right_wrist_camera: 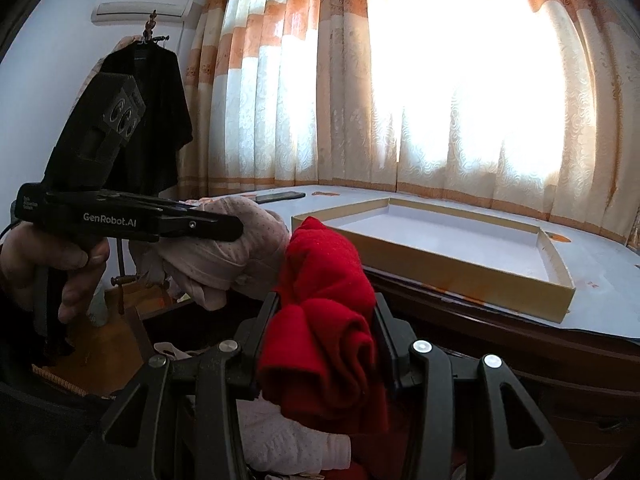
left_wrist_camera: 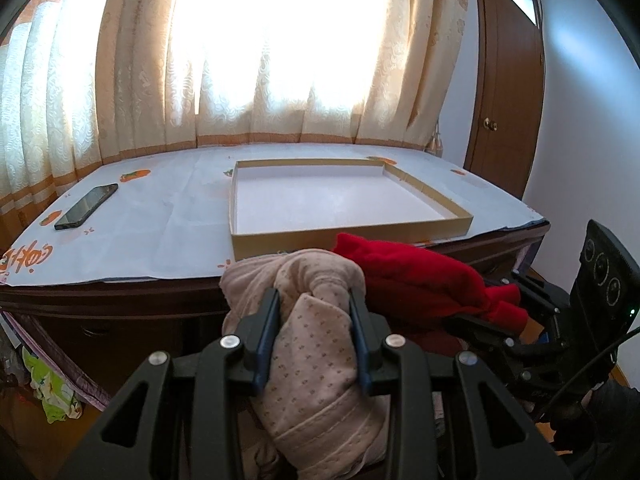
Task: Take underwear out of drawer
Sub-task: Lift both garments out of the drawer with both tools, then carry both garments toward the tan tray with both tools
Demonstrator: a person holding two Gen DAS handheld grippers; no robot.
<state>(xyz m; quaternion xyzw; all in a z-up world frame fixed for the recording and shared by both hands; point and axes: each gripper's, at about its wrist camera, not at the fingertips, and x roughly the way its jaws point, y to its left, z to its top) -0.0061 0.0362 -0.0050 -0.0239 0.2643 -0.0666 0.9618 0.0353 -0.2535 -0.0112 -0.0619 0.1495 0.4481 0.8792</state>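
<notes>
Two rolled garments are held up just in front of the dresser edge. On the left of the cloth-covered top (left_wrist_camera: 160,216) lies a dark phone (left_wrist_camera: 86,207), well apart from the shallow cardboard tray (left_wrist_camera: 352,236) near the middle. Below it, the left gripper (left_wrist_camera: 314,300) is clamped on the pink dotted underwear (left_wrist_camera: 316,344), its blue pads pressed into the fabric. Just beside that, to the right, the right gripper (right_wrist_camera: 326,308) grips the red underwear (right_wrist_camera: 328,344), which touches the pink roll. Patterned curtains (left_wrist_camera: 132,80) hang behind, and a brown door (left_wrist_camera: 508,92) stands far right.
</notes>
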